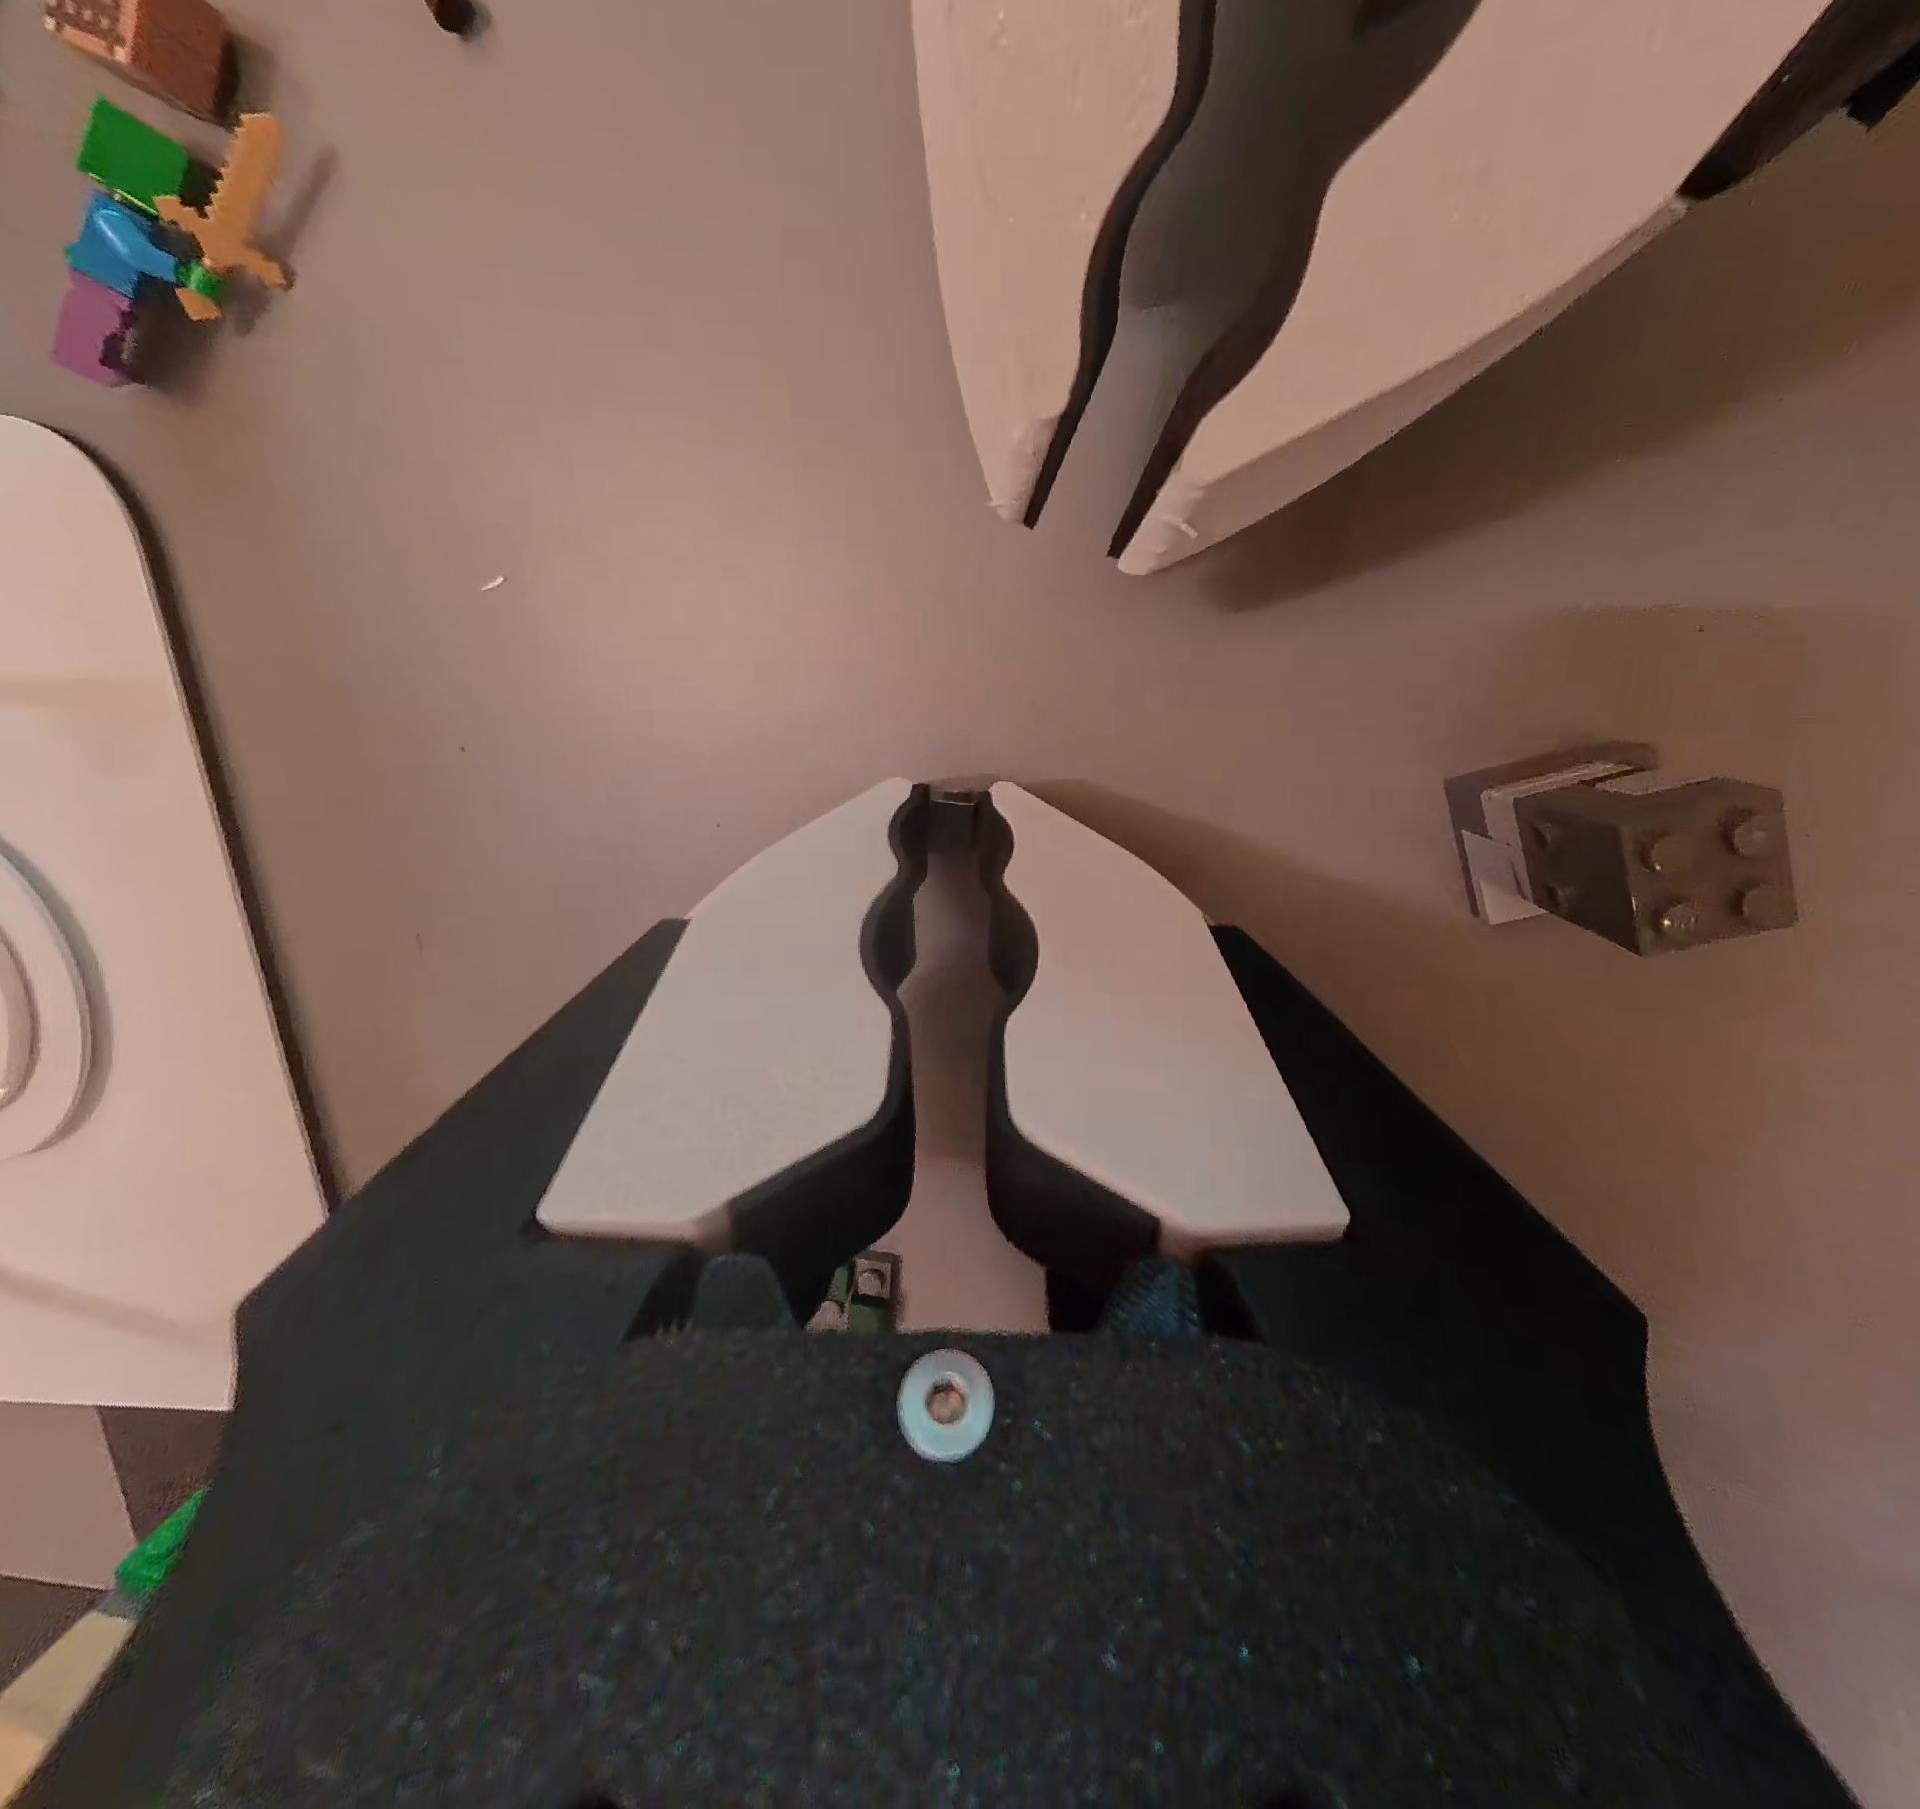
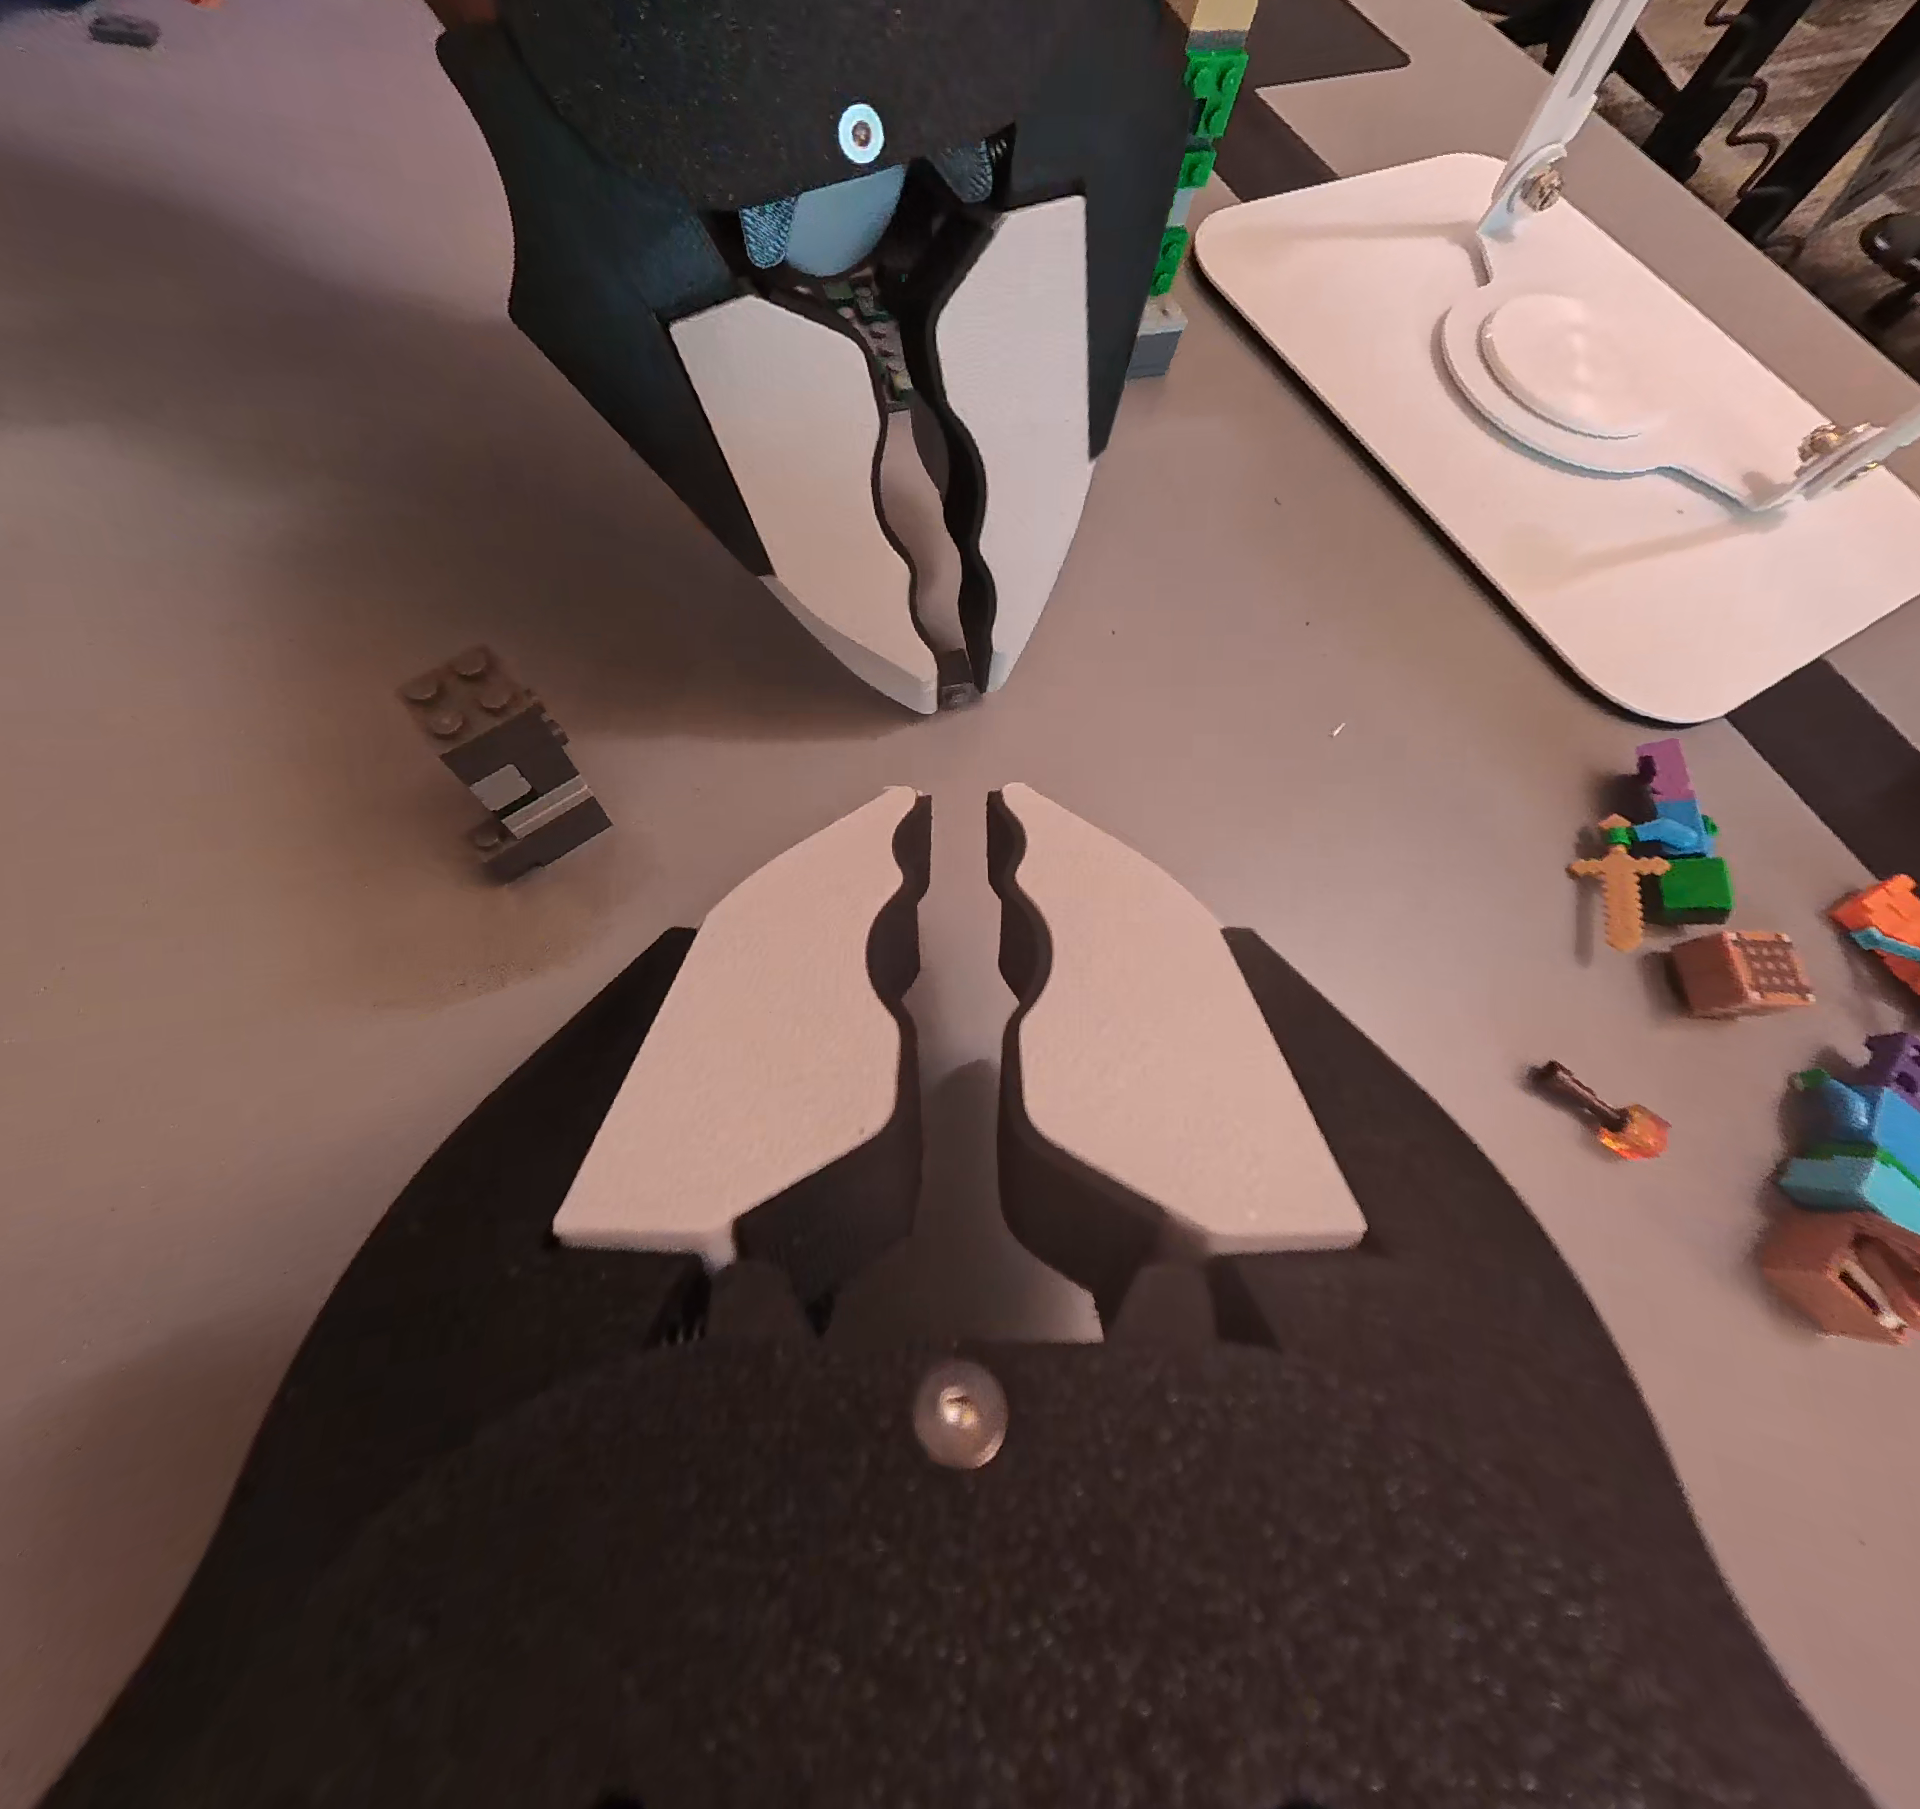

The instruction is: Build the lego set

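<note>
Both tools meet tip to tip over the grey desk (image 2: pixel 1299 616). The left hand-held gripper (image 1: pixel 954 791) is clenched on a small dark grey piece (image 2: pixel 954 691), pinched right at the fingertips, low over the desk surface. In the right wrist view that piece shows a square end face with a round hole, pointing toward the right hand-held gripper (image 2: pixel 958 795); its long axis cannot be made out, as the fingers hide most of it. The right hand-held gripper is released, a narrow gap between its tips and nothing in it, just short of the piece and not touching it.

Off to one side stands a dark grey brick assembly (image 2: pixel 504 762), studs up and a lighter tile on its face, well clear of both tools. On the other side lies a scatter: a green, blue and purple figure (image 2: pixel 1673 845) with a tan pixel sword (image 2: pixel 1616 881), a brown printed cube (image 2: pixel 1740 972), and a small torch with an orange tip (image 2: pixel 1600 1099). A white stand base (image 2: pixel 1351 305) sits on the desk beyond them, and a tall column of tan and green bricks (image 2: pixel 1205 128) rises behind the left tool. No readable writing shows anywhere.
</note>
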Tool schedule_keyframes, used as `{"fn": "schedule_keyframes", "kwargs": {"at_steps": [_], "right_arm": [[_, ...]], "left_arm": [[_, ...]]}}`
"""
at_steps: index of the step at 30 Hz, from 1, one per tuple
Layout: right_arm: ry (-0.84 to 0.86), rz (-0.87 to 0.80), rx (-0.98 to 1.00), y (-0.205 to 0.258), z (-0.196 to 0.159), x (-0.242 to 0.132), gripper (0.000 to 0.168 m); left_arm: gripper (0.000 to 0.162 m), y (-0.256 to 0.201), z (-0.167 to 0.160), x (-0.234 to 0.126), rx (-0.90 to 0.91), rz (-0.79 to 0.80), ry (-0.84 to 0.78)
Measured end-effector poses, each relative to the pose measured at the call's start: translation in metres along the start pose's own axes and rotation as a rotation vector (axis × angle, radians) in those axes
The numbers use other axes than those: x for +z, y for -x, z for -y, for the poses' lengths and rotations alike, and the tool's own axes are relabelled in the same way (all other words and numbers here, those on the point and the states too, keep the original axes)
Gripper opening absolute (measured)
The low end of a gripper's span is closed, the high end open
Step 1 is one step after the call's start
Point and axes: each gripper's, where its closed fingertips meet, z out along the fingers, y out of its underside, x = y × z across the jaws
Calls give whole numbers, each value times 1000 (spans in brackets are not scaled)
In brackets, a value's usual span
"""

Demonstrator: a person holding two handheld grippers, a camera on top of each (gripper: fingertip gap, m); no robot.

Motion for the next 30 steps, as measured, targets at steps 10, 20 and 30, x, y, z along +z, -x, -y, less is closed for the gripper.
{"fn": "schedule_keyframes", "kwargs": {"at_steps": [10, 20, 30], "right_arm": [[-65, 53, 27, 8, 9, -1, 9], [-270, 96, 18, 27, 47, -8, 7], [-406, 155, 153, 25, 62, -19, 0]], "left_arm": [[7, -6, 39, -48, -213, -77, -558], [7, -28, 58, -93, -419, -187, -1067], [8, -26, 59, -99, -431, -165, -1127]]}}
